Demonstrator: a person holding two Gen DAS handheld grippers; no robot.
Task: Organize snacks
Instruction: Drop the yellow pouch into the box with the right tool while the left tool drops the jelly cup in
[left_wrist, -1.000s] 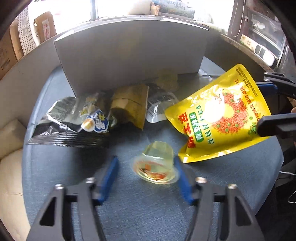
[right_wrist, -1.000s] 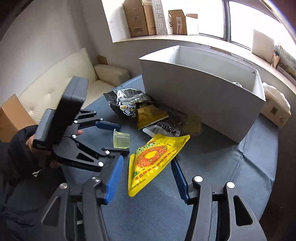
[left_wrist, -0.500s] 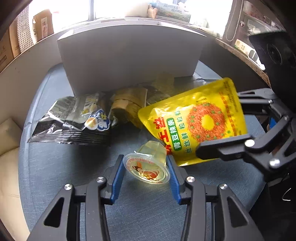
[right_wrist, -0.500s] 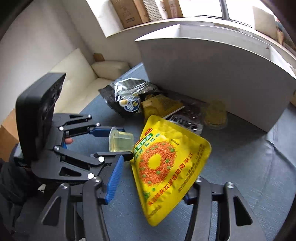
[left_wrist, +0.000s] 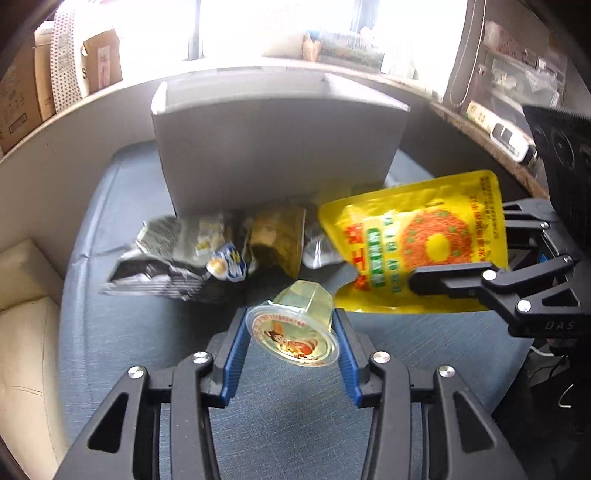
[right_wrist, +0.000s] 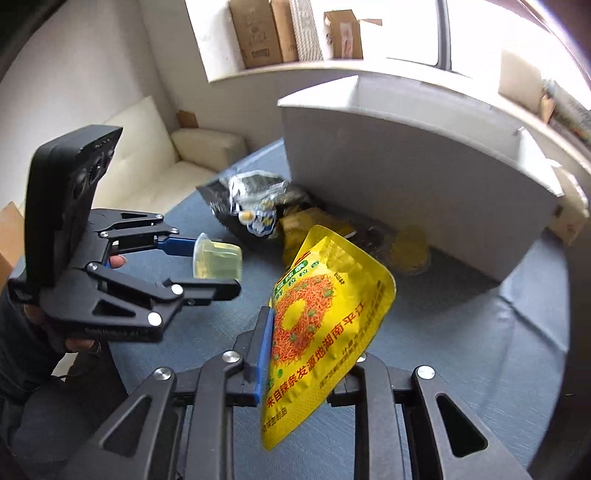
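- Blue-grey cloth is covering the counter (left_wrist: 303, 417), and a cream sofa (right_wrist: 147, 162) is sitting off its far left side under a pale wall; cardboard boxes (right_wrist: 258, 33) are lining a bright window ledge.
- A grey open box (left_wrist: 277, 155) is standing at the far side of the counter, its inside hidden from both views.
- At its foot, a black-and-silver snack bag (left_wrist: 173, 258), a brownish-yellow packet (left_wrist: 277, 240) and a clear wrapper are lying bunched together; motion blur is making their print hard to read.
- The left hand-held gripper (left_wrist: 291, 328) is clamping a clear jelly cup (left_wrist: 295, 328) on its sides, lifted off the cloth, foil lid facing the camera.
- The right hand-held gripper (right_wrist: 306, 354) is closing on a yellow snack pouch (right_wrist: 325, 325) between its jaws, raised above the counter to the right of the cup; the pouch is covering the right finger.
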